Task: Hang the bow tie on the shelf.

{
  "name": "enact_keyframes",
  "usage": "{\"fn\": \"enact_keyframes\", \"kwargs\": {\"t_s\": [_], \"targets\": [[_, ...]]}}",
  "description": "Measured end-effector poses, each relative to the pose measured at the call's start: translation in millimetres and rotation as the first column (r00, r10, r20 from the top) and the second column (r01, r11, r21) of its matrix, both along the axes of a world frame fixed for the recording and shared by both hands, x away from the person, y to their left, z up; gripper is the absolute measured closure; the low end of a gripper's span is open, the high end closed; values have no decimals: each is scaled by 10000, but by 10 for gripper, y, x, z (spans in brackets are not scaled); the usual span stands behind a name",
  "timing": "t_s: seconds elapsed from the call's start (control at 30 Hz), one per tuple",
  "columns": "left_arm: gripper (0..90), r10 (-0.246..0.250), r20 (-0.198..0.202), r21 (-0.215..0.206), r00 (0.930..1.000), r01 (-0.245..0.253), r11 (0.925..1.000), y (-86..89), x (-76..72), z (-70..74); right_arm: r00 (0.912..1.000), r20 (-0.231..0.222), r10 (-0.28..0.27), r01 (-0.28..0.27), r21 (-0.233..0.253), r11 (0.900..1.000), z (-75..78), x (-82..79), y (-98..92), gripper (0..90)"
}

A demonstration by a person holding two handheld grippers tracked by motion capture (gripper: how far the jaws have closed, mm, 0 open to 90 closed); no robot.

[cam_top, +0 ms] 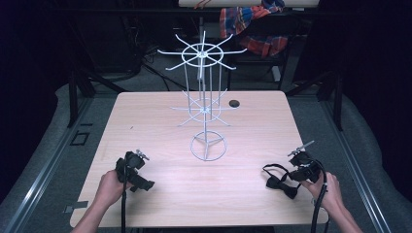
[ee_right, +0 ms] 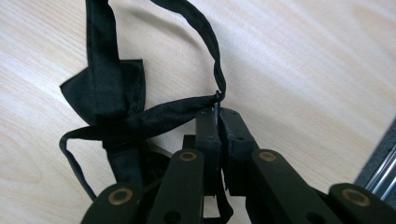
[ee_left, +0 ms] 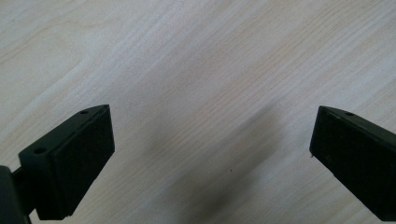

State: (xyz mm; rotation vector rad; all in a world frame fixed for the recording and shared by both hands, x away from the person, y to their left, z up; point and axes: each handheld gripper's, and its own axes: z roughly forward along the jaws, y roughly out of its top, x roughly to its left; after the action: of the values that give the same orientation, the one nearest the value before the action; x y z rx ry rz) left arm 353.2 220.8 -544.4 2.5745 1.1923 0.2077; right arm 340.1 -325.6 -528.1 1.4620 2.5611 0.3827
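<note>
Pinching the strap of a black bow tie (ee_right: 109,100), the right gripper (ee_right: 218,114) has its jaws pressed together on the thin band, which in the right gripper view loops up toward the top of the frame and back down to the knot at centre left. In the high view the right gripper (cam_top: 297,171) sits at the lower right of the frame, held by the person's right hand (cam_top: 328,191), with the bow tie (cam_top: 279,180) lying on the table (cam_top: 160,194) just to its left, its strap arching up toward the jaws. At the lower left of that frame the left hand (cam_top: 109,188) holds the left gripper (cam_top: 141,182), low over bare wood and well apart from the tie. In the left gripper view the left gripper (ee_left: 212,140) has its jaws spread wide, one at the lower left and one at the lower right, with nothing between them but the pale tabletop. Farther up, at the middle of the high view, a white wire rack (cam_top: 206,97) stands on a ring base, with two tiers of spokes. Beyond it, a small dark hole (cam_top: 234,103) shows in the table near the far edge. At the top of the frame, past the table, a plaid cloth (cam_top: 252,24) hangs.
</note>
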Motion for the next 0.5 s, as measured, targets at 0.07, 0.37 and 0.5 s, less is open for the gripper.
{"fn": "enact_keyframes", "kwargs": {"t_s": [0.07, 0.37, 0.5], "targets": [[0, -22, 14, 4, 10000, 22, 10000, -15, 9, 2, 9997, 234, -17, 17, -17, 10000, 36, -20, -2, 870], [0, -43, 2, -10, 10000, 44, 10000, -21, 13, -4, 9934, 1130, 183, -205, 182, 9996, 248, -125, 45, 873], [0, -56, -17, -1, 10000, 56, 10000, -17, 16, -4, 9890, 1466, 176, -269, 613, 9978, 342, -168, 84, 873]]}}
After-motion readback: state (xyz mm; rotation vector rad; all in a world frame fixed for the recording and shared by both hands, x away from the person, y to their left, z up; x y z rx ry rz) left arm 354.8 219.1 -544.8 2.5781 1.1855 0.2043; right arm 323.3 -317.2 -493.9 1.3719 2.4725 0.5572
